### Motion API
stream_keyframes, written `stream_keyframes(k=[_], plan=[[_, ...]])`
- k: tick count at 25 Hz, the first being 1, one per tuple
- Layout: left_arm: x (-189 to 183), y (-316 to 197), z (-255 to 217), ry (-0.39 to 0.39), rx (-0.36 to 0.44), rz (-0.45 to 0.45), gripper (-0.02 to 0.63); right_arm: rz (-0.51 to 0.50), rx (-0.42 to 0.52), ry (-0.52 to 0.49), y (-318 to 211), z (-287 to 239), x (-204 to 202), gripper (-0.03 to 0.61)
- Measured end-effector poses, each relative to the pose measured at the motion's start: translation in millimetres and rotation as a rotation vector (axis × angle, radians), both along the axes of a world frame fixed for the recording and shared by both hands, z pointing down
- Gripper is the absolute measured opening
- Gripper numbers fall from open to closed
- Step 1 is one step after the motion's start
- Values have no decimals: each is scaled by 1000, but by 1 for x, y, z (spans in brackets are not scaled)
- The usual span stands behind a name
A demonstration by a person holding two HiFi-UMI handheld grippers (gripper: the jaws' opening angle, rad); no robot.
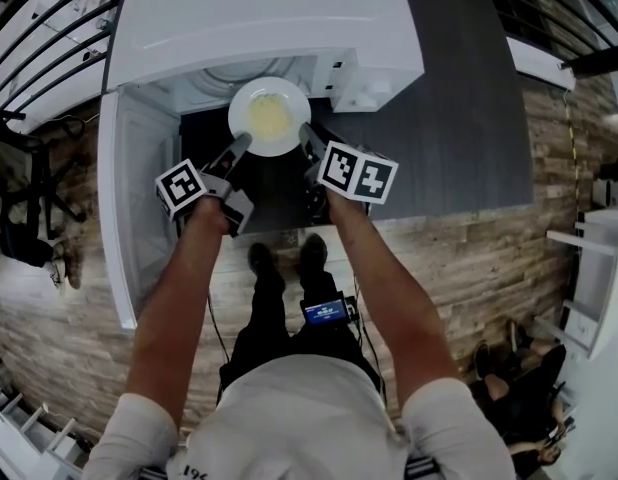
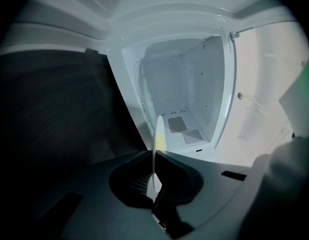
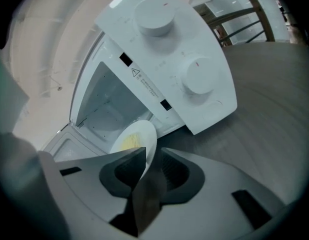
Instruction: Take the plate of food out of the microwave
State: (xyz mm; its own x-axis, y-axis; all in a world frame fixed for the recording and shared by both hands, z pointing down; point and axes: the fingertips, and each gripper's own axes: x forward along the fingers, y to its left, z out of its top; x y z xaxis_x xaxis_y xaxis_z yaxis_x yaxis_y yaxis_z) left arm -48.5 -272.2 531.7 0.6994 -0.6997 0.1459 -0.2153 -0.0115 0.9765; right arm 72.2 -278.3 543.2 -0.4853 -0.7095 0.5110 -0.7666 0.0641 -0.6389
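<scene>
Plate of food (image 1: pixel 270 116) sits just in front of the open microwave (image 1: pixel 259 13). Left gripper (image 1: pixel 237 148) and right gripper (image 1: pixel 311 140) are clamped on opposite rims. Likely stiff, slick and breakable; best held level by the rim.
</scene>
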Motion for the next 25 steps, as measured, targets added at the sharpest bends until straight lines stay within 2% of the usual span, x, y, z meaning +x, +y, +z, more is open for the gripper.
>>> stream_keyframes(k=[5,10,13,21,25], plan=[[10,23,7,-18,-8,37,15,16,-29,-51,21,4,7,52],[16,52,25,-147,-43,81,19,26,-75,-65,49,19,14,48],[22,70,33,-194,-44,112,20,27,-92,-57,65,26,19,45],[41,108,28,-261,-5,170,21,0,-70,-24,100,22,38,44],[58,127,28,-247,4,207,21,-6,-72,-6,118,22,52,46]])
